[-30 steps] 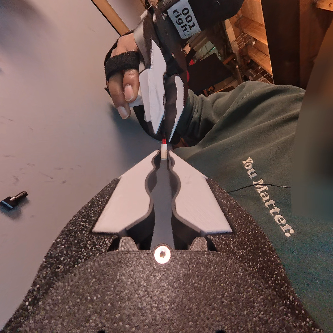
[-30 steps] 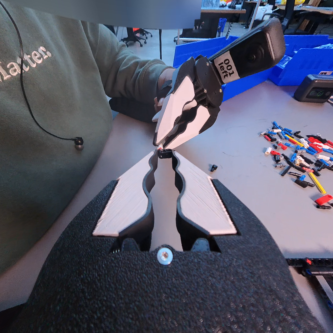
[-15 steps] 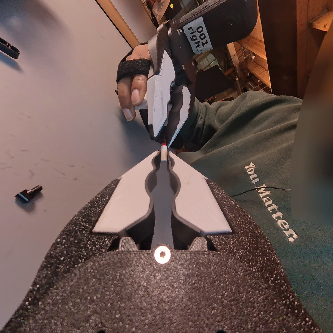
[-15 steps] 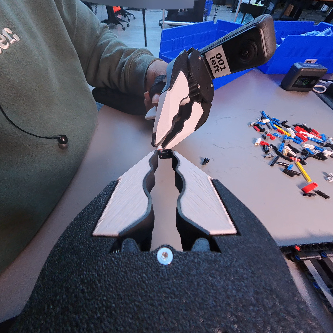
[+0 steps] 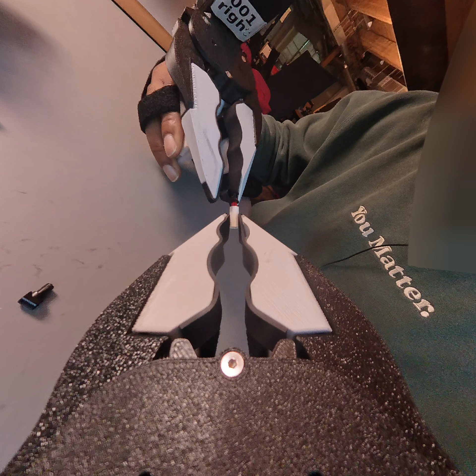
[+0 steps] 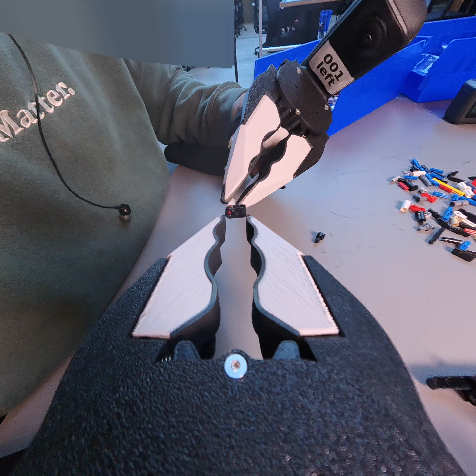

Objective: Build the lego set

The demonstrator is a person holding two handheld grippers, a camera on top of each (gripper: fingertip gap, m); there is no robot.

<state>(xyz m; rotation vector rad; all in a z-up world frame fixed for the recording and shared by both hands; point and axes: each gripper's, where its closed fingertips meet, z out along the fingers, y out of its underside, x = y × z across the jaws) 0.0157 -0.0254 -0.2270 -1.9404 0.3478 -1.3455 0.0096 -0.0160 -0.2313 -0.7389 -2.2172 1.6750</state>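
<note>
My left gripper [image 5: 234, 219] jaws pinch a small white plastic sleeve [image 5: 234, 218]; my right gripper [image 6: 235, 217] jaws clamp a stubby black connector [image 6: 235, 211] above the grey desk [image 6: 360, 270].

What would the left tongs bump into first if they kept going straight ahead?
Probably the right tongs: the left tongs hold a white piece whose red tip already sits at their black piece, tips nearly meeting.

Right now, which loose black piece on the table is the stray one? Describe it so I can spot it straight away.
Start from the grey table and find the colourful pile of Lego parts at its right side. Between that pile and the two tongs meeting tip to tip lies one small black connector. It lies alone on bare tabletop, apart from the pile.
</note>
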